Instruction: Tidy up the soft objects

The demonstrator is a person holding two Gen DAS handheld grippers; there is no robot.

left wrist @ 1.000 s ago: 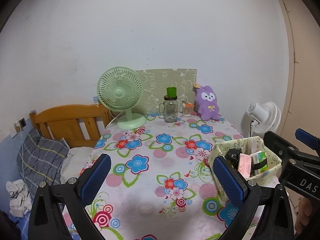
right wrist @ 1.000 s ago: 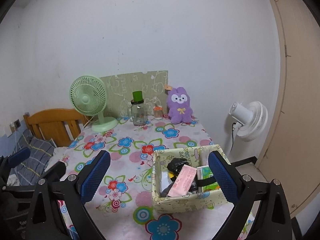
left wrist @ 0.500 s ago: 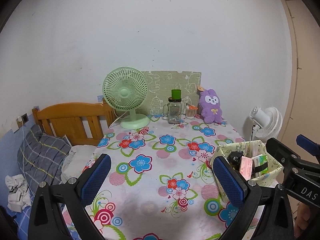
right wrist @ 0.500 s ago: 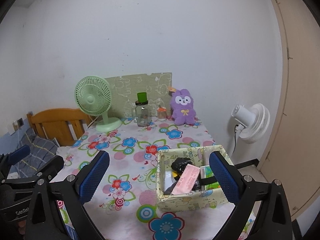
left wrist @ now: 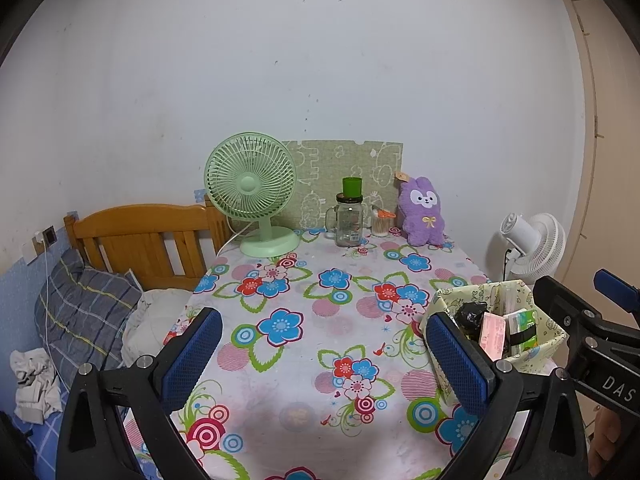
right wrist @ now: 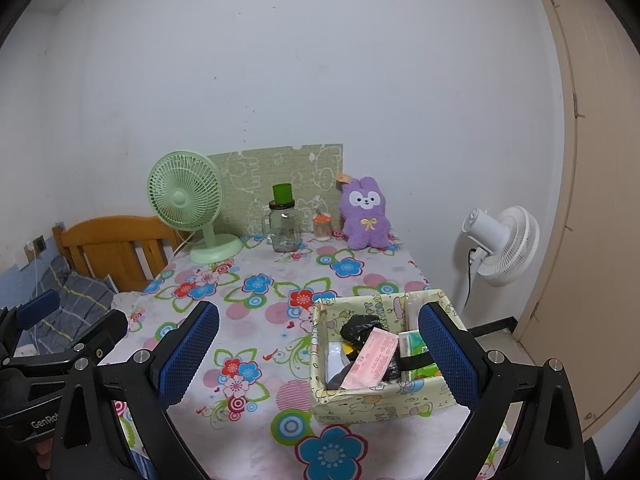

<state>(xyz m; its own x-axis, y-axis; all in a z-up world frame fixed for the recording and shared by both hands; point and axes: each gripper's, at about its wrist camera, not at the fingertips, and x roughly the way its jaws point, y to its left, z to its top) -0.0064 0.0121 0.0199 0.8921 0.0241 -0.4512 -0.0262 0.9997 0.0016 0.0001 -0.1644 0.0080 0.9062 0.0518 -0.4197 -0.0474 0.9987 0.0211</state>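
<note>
A purple plush rabbit point(left wrist: 423, 212) point(right wrist: 365, 219) sits upright at the far right end of the flowered table point(left wrist: 320, 320) point(right wrist: 260, 304), against the wall. A pale patterned fabric box point(left wrist: 540, 344) point(right wrist: 384, 400) stands at the near right, holding a pink packet point(right wrist: 372, 360), a black bag and a green pack. My left gripper point(left wrist: 320, 356) is open and empty above the table's near end. My right gripper point(right wrist: 318, 356) is open and empty, its right finger beside the box.
A green desk fan point(left wrist: 256, 192) point(right wrist: 192, 204), a glass jar with a green cup on top point(left wrist: 350, 216) point(right wrist: 284, 220) and a small orange-lidded jar point(right wrist: 322, 224) stand at the back. A bed with wooden headboard point(left wrist: 136, 236) lies left. A white floor fan point(right wrist: 500, 244) stands right.
Both grippers have pulled back and risen a little; the table and its objects look smaller and farther. Jaws stay open and nothing on the table has moved.
</note>
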